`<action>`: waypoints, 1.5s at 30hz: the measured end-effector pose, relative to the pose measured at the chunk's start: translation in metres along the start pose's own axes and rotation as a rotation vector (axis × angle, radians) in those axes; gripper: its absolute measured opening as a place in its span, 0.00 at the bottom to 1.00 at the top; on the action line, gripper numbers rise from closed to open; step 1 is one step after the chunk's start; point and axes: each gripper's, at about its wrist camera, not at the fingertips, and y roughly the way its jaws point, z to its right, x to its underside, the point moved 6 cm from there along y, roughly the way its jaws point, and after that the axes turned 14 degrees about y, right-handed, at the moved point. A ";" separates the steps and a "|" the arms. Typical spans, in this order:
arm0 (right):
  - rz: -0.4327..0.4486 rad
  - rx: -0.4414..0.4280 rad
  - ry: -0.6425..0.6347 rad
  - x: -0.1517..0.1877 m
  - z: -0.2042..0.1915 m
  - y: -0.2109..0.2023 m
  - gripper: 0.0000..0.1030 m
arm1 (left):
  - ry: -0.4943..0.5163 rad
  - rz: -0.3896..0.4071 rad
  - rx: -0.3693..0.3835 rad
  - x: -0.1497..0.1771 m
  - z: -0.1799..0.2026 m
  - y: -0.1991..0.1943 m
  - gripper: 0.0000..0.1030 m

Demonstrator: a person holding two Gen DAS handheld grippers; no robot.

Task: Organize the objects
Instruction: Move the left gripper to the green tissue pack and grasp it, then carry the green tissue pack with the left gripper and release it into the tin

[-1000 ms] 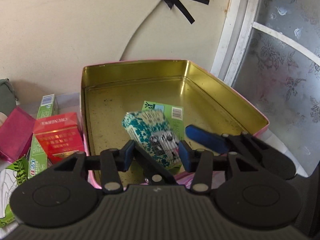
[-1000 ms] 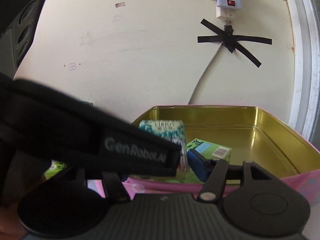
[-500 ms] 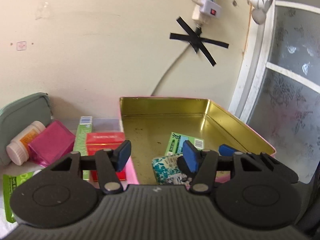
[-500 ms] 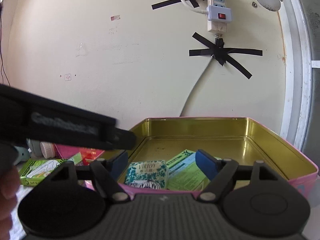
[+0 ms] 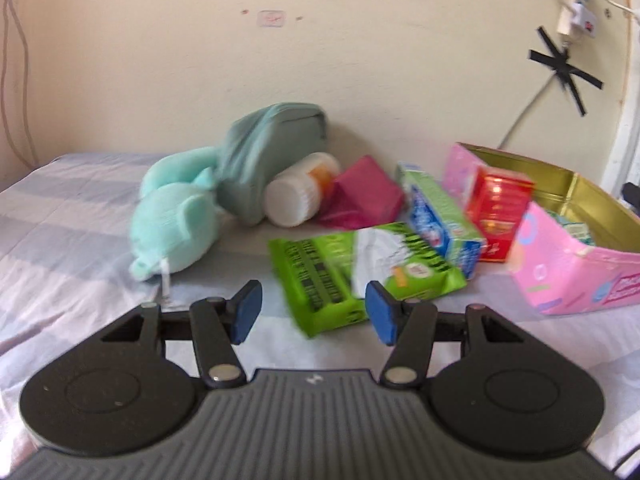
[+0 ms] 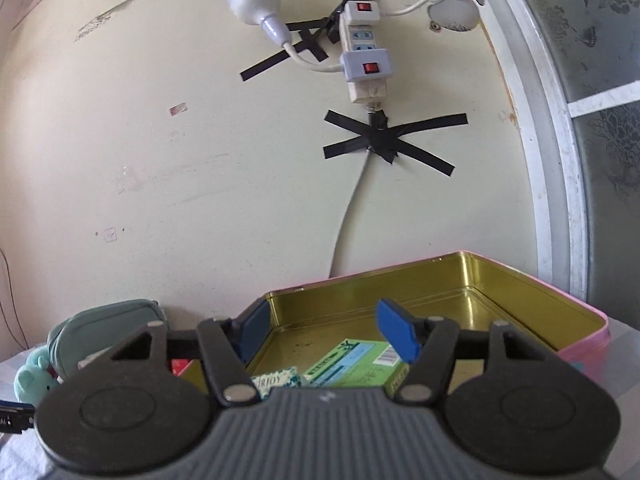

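Loose packets and boxes are seen scattered on the bed (image 5: 72, 208), waiting to be gathered into the pink tin (image 5: 576, 276) at the right. Nearest the left hand-held gripper (image 5: 312, 312) lies the green packet (image 5: 360, 272), flat on the sheet just beyond the blue pads, which are held partly apart with nothing between them. Behind it the toothpaste box (image 5: 440, 216) is leaned against the red box (image 5: 498, 216), which is stood right beside the tin's wall. A white bottle (image 5: 298, 196) is laid on its side, with a magenta packet (image 5: 366, 198) just beside it, a grey-green pouch (image 5: 272, 152) against the wall, and a mint plush toy (image 5: 172, 220) at the left.

Over on the right wrist view, the right hand-held gripper (image 6: 320, 332) is held over the tin's near edge; its jaws are closing, yet nothing is caught between them. Inside the tin a teal patterned box (image 6: 280, 378) and a green flat box (image 6: 352, 360) are already lying on the gold floor.

The green packet is judged light and soft, likely crinkly and a bit slippery, so it would best be pinched across its narrow width near the middle, gently. The cardboard boxes look stiff but crushable and should be taken across their short sides. The bottle, being round, may roll if nudged.
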 end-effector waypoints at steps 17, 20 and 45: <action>-0.532 -0.222 -0.202 0.105 -0.152 0.029 0.42 | -0.172 -0.041 0.169 -0.024 -0.026 0.022 0.57; -0.545 -0.199 -0.199 0.108 -0.156 0.043 0.42 | -0.177 -0.082 0.180 -0.024 -0.025 0.038 0.56; -0.414 -0.273 -0.194 0.068 -0.109 -0.054 0.19 | -0.023 0.010 0.339 -0.033 0.057 -0.036 0.32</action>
